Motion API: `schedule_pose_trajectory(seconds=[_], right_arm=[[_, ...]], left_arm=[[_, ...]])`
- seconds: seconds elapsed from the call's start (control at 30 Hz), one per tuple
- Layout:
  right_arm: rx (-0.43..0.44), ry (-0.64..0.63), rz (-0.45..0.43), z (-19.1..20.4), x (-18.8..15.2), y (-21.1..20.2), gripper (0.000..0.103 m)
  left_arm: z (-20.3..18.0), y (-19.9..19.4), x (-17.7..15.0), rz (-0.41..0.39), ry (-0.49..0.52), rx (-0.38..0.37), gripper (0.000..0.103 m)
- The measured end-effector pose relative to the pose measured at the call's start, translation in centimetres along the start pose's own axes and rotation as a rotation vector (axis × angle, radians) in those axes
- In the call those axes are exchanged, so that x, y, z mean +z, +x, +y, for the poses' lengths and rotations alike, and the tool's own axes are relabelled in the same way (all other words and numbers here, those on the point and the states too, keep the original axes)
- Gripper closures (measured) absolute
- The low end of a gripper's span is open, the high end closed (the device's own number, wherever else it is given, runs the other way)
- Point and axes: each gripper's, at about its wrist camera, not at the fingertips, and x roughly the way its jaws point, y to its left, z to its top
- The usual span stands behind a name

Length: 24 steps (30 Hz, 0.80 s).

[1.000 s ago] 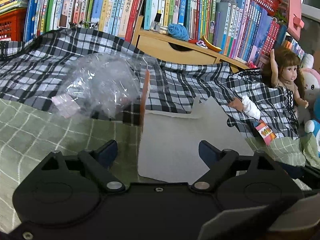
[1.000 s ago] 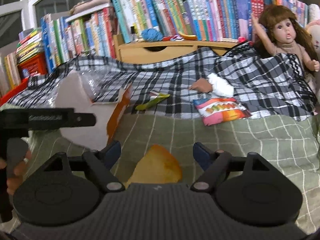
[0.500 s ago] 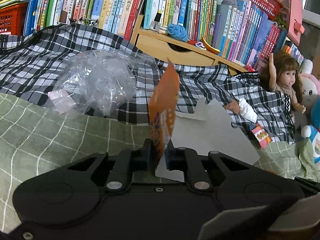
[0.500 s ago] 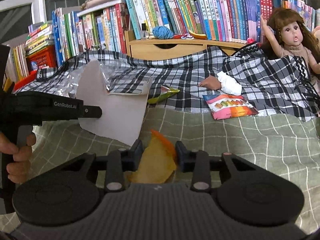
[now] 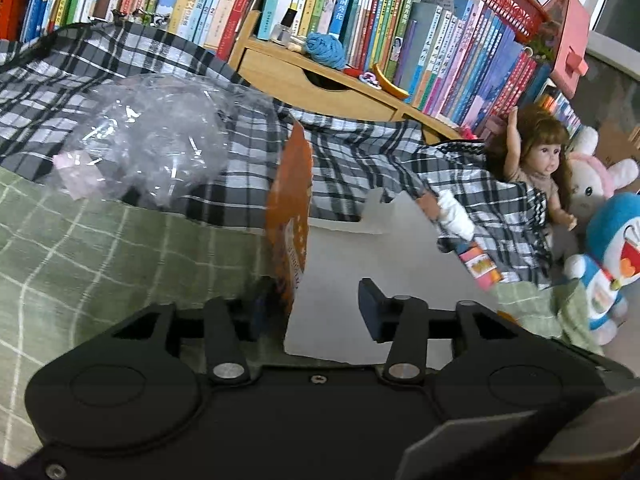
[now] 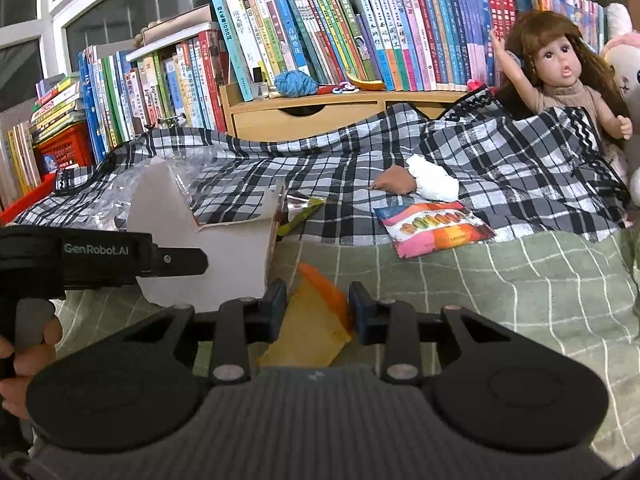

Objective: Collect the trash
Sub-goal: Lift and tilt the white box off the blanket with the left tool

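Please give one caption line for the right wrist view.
Right gripper holding a yellow wrapper over the green checked blanket, beside torn cardboard.

left gripper (image 5: 316, 306) jaws opening | torn box (image 5: 340, 264) between; leaning left

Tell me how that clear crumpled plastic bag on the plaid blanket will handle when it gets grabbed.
The clear plastic bag is puffed and wrinkled thin film, so it probably collapses under the pads and hangs floppy. It looks nearly empty, so likely very light. Its glossy surface suggests it could slip, and only loose folds may get pinched on the plaid blanket.
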Motion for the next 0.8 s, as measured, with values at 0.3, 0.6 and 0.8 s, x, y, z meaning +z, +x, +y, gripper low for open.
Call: schedule_pose_trajectory(seconds=[0.3,0.6,0.8], right_arm=[[0.000,0.012,0.005,0.5,0.4,1.1,0.065],[-0.012,0.003,0.008,0.6,0.3,1.0,0.065],[0.005,-0.015,0.010,1.2,0.2,1.0,0.065]], left_arm=[[1.7,0.5,0.8,-0.003,-0.195,-0.064,0.054],[2.9,-0.3,1.5,-0.019,-0.299,-0.159,0.056],[3.3,0.8,1.1,0.056,-0.399,-0.284,0.064]])
